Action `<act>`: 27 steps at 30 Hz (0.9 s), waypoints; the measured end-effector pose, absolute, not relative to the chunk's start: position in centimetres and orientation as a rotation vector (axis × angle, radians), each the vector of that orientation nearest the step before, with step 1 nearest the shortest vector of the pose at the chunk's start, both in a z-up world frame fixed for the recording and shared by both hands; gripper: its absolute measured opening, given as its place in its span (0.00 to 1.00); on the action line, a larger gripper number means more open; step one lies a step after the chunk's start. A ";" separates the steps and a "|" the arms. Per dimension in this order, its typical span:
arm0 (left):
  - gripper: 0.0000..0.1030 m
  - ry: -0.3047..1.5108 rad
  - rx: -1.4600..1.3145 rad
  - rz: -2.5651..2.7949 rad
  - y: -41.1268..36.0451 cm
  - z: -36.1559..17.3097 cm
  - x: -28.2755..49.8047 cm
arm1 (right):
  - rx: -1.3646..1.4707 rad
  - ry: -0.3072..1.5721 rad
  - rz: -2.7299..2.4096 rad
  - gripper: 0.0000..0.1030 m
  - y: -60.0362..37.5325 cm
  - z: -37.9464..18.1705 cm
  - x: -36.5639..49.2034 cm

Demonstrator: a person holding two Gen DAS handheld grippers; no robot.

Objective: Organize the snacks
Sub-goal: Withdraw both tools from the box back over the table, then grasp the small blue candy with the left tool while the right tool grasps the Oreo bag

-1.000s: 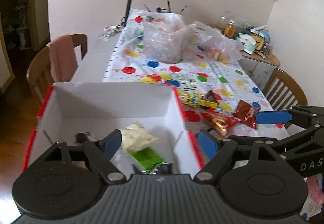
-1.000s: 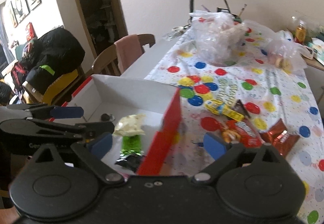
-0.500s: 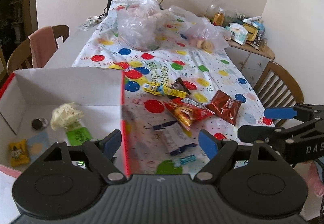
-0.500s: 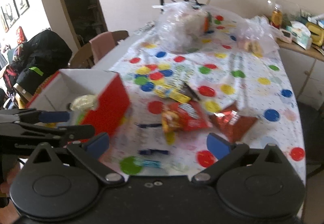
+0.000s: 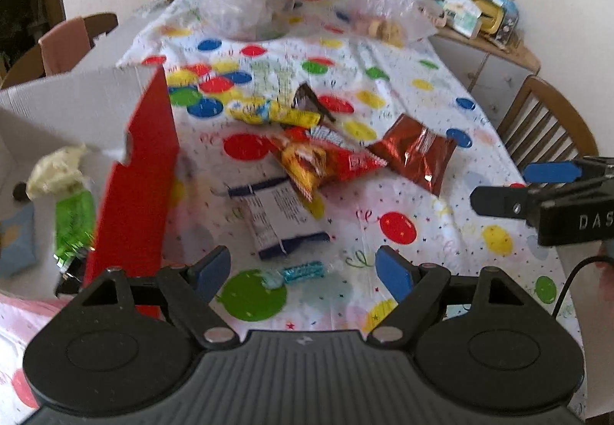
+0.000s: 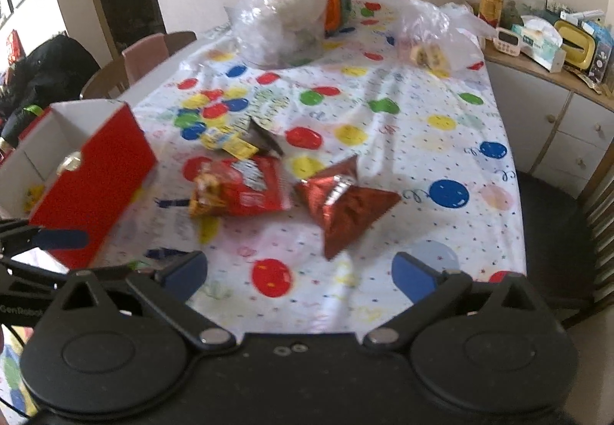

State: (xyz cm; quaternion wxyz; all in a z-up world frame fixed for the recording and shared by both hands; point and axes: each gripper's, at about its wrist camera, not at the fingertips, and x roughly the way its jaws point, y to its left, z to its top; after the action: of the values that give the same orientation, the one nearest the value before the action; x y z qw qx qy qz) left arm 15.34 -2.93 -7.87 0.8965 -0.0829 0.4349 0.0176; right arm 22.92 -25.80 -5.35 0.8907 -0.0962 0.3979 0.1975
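Presently, findings:
Left gripper (image 5: 303, 269): jaws apart, empty, lower centre, above a small blue candy (image 5: 303, 270).
Right gripper (image 6: 299, 277): jaws wide apart, empty.
Snacks: red chip bag (image 6: 240, 189), foil bag (image 6: 345, 206), mid-frame on tablecloth (image 6: 422, 110).
Box (image 5: 149, 156): left, holding wrapped snacks.

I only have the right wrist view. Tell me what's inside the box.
Observer: The left wrist view shows a green packet lying in the box, next to its red wall.
Operator: Keep going. Name the rest.
Observer: A cream wrapper lies just beyond the green packet, and a pale blue packet lies on the side away from the red wall.
Operator: Now report on the left gripper.
Observer: The left gripper is open and holds nothing. A teal candy lies on the table just ahead of it.
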 end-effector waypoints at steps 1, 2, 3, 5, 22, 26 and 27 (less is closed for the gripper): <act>0.81 0.911 -0.179 0.048 -3.1 -8.2 15.5 | -0.197 0.831 0.413 1.00 -26.1 -5.6 23.4; 0.81 0.922 -0.185 0.054 -3.2 -8.6 15.7 | -0.197 0.835 0.416 1.00 -26.3 -5.7 23.8; 0.81 0.934 -0.191 0.057 -3.3 -9.0 15.9 | -0.202 0.836 0.416 1.00 -26.5 -5.9 24.3; 0.80 0.962 -0.205 0.073 -3.6 -9.7 16.4 | -0.218 0.837 0.414 1.00 -26.7 -6.3 25.3; 0.80 1.025 -0.280 0.167 -3.8 -12.1 18.0 | -0.424 0.902 0.515 0.97 -23.5 -10.2 34.7; 0.75 1.045 -0.283 0.148 -3.6 -12.9 18.5 | -0.457 0.935 0.521 0.89 -23.0 -11.6 35.3; 0.73 1.049 -0.280 0.149 -3.6 -13.0 18.6 | -0.453 0.944 0.527 0.86 -23.1 -11.9 35.4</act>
State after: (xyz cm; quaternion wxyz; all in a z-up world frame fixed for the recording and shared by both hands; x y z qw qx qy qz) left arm 18.62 -3.58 -13.05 0.8537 -0.1329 0.4986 0.0706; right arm 35.36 -23.05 -11.87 0.8332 -0.2137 0.4454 0.2486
